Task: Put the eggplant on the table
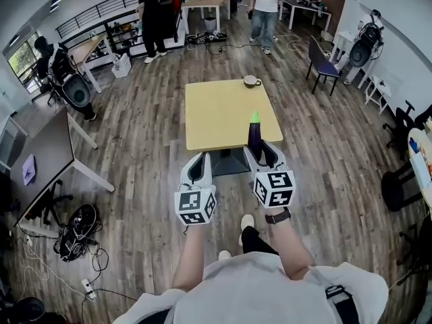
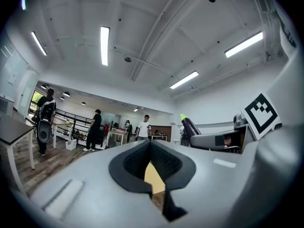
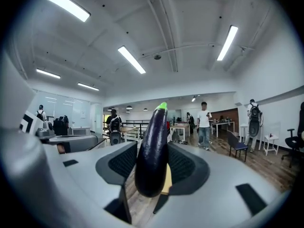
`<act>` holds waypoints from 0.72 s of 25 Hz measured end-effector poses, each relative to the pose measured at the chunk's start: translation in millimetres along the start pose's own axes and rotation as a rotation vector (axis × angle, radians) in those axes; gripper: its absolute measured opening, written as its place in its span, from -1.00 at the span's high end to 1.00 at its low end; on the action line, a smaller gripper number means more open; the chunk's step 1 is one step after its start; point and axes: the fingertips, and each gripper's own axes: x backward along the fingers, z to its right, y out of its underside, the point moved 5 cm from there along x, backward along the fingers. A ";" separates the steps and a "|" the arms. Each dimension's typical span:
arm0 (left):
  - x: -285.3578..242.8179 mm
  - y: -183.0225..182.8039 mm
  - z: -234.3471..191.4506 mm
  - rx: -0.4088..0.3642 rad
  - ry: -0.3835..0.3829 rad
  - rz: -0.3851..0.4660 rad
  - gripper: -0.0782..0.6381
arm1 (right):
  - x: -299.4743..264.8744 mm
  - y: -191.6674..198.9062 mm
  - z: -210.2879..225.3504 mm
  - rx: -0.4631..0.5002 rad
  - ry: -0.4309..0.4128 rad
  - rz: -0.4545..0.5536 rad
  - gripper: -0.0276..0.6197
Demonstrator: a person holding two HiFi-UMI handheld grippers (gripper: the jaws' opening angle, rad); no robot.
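Note:
A dark purple eggplant (image 1: 254,137) with a green tip stands upright between the pads of my right gripper (image 1: 262,152), which is shut on it. It hangs over the near edge of the square yellow table (image 1: 216,113). The right gripper view shows the eggplant (image 3: 153,151) filling the gap between the jaws, green end up. My left gripper (image 1: 201,162) is level beside it on the left, short of the table's near edge, shut with nothing in it. In the left gripper view, the eggplant (image 2: 189,126) shows at the right.
A cup (image 1: 252,81) sits at the table's far right corner. A blue chair (image 1: 324,66) stands to the far right, a grey desk (image 1: 40,154) to the left with cables (image 1: 74,238) on the floor. People stand at the back of the room.

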 end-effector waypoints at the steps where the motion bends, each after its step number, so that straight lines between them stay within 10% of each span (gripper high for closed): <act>1: -6.2 0.0 -3.7 -0.001 -0.003 0.002 0.76 | -7.4 -1.0 2.6 -0.003 -0.004 0.005 0.29; 18: -205.2 -27.1 -13.4 -0.129 -0.069 0.075 0.76 | -158.0 -30.2 131.5 -0.063 -0.088 0.089 0.29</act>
